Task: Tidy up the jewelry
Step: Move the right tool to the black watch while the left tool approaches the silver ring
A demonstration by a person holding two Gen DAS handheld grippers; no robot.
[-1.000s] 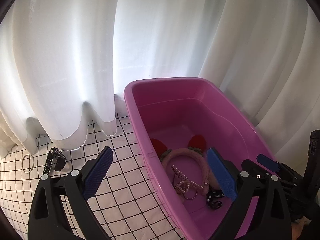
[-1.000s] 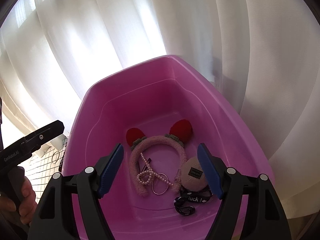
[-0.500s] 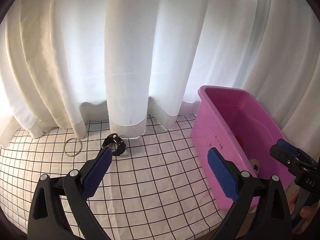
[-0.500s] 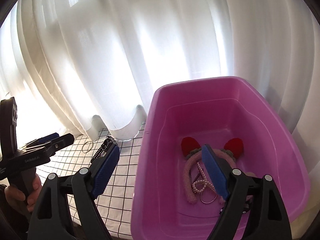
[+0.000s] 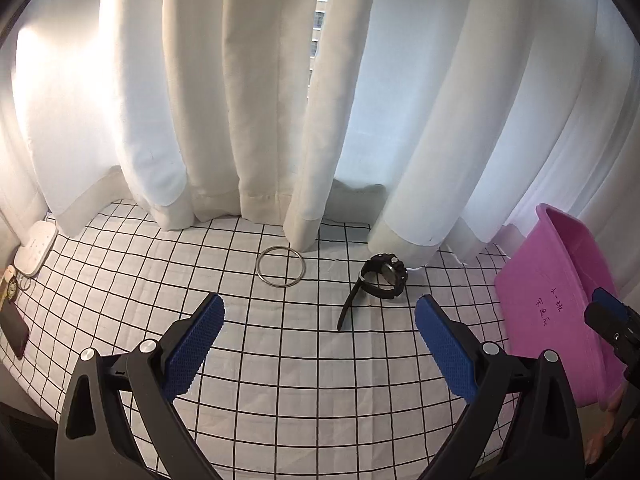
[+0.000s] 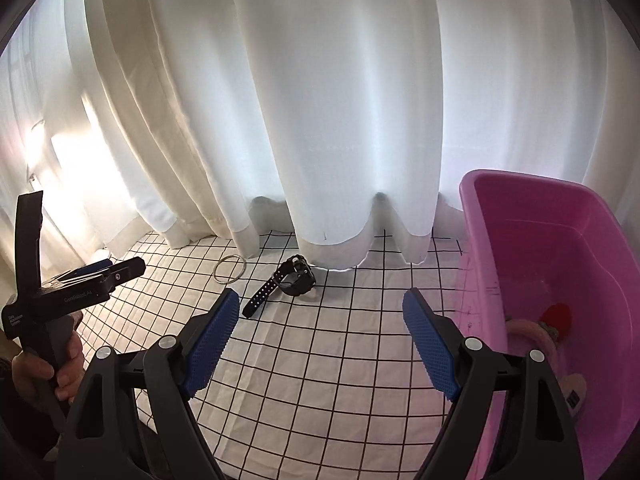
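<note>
Left wrist view now faces the watch [image 5: 382,276] and ring [image 5: 281,267] on the checked cloth [image 5: 280,360] below curtains [image 5: 240,100], no longer the tub [image 5: 560,300]; both grippers gape empty.

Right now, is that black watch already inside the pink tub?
No. The black watch lies on the checked cloth beside the metal ring, well outside the pink tub.

white curtains [image 5: 248,92] | daylight behind | black-grid white cloth [image 5: 304,376]
</note>
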